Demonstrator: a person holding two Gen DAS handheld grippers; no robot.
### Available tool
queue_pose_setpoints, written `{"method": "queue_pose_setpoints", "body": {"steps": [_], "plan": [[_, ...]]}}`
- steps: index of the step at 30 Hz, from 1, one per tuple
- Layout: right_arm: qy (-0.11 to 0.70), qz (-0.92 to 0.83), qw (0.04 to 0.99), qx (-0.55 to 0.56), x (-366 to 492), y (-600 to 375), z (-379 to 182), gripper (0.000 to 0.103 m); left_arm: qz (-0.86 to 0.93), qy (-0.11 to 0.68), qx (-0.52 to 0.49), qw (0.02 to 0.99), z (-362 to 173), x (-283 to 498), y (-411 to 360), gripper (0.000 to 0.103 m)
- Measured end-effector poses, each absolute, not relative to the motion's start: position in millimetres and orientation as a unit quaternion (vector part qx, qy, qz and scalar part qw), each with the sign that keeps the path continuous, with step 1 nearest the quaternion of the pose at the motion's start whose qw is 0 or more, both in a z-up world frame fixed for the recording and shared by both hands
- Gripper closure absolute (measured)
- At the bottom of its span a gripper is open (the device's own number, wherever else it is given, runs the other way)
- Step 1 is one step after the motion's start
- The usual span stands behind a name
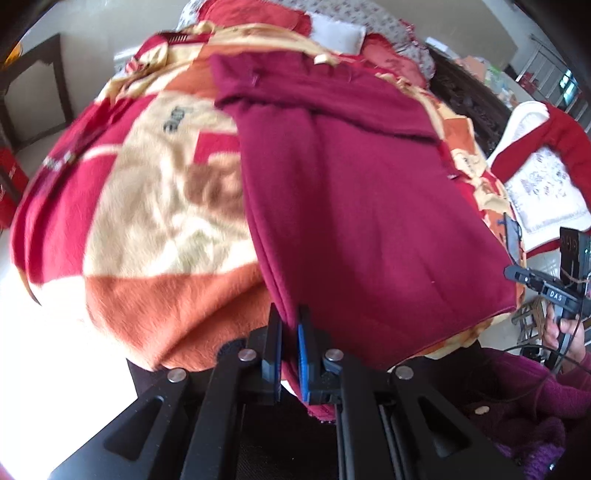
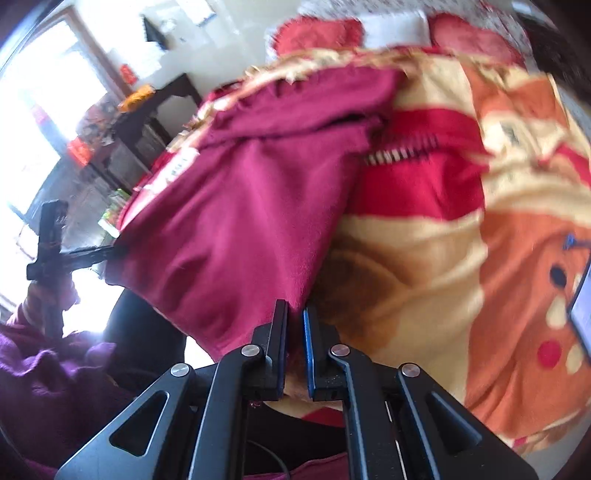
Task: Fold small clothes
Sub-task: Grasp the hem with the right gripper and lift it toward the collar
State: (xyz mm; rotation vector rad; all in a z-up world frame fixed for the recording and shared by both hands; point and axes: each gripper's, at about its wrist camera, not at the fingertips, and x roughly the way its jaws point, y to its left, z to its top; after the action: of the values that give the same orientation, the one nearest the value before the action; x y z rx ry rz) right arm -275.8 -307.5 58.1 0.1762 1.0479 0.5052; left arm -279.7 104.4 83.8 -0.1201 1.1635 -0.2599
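A maroon fleece garment [image 1: 369, 206] lies spread on a bed covered by a plush blanket [image 1: 147, 206] printed in red, cream and orange. Its far part is folded over in a band across the blanket, and its near hem hangs toward the bed's near edge.

The left gripper [image 1: 290, 347] is nearly closed, its black and blue-padded fingers [image 1: 303, 354] pinching the garment's near left corner, where the stitched side seam runs down between them. In the right wrist view the right gripper [image 2: 294, 343] is likewise almost closed on the garment's near right corner; a thin strip of maroon cloth sits between the pads. That view also shows the left gripper [image 2: 92, 254] at the far left, meeting the garment's other near corner.

In the left wrist view the right gripper [image 1: 524, 275] appears at the right edge, held in the person's hand [image 1: 565, 330] in a purple knitted sleeve [image 1: 554, 391]. Beyond the blanket, at the far end of the bed, lie red cushions [image 1: 255, 18] and a white pillow [image 1: 336, 35]. A dark wooden cabinet [image 2: 147, 122] stands by the wall to the left of the bed.
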Motion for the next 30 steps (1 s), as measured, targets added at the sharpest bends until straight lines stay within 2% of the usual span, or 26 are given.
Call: {"method": "queue_pose_setpoints", "body": {"steps": [3, 4, 6, 10, 18, 22, 23, 24, 25, 30], "plan": [[0.516, 0.229, 0.819, 0.104, -271, -310, 40, 0.103, -0.113, 0.543, -0.028, 0.831, 79, -283, 94, 0.094], [0.518, 0.231, 0.816, 0.108, -271, -310, 38, 0.098, -0.109, 0.543, -0.021, 0.832, 78, -283, 92, 0.092], [0.519, 0.238, 0.814, 0.103, -273, -308, 38, 0.097, -0.101, 0.546, -0.017, 0.831, 74, -283, 90, 0.088], [0.522, 0.243, 0.811, 0.101, -273, -304, 36, 0.096, -0.094, 0.560, -0.025, 0.823, 66, -282, 89, 0.068], [0.529, 0.250, 0.805, 0.102, -269, -295, 29, 0.096, -0.096, 0.566, -0.029, 0.818, 59, -284, 89, 0.061], [0.530, 0.254, 0.803, 0.094, -266, -290, 28, 0.096, -0.100, 0.568, -0.027, 0.816, 56, -281, 87, 0.062], [0.530, 0.257, 0.804, 0.087, -265, -288, 29, 0.097, -0.103, 0.568, -0.025, 0.816, 56, -281, 86, 0.066], [0.529, 0.260, 0.804, 0.081, -265, -286, 30, 0.102, -0.108, 0.569, -0.026, 0.815, 56, -281, 86, 0.083], [0.529, 0.265, 0.802, 0.078, -265, -285, 32, 0.103, -0.108, 0.569, -0.022, 0.815, 57, -279, 85, 0.093], [0.509, 0.292, 0.806, 0.075, -259, -281, 52, 0.103, -0.146, 0.566, -0.043, 0.810, 83, -269, 91, 0.095]]}}
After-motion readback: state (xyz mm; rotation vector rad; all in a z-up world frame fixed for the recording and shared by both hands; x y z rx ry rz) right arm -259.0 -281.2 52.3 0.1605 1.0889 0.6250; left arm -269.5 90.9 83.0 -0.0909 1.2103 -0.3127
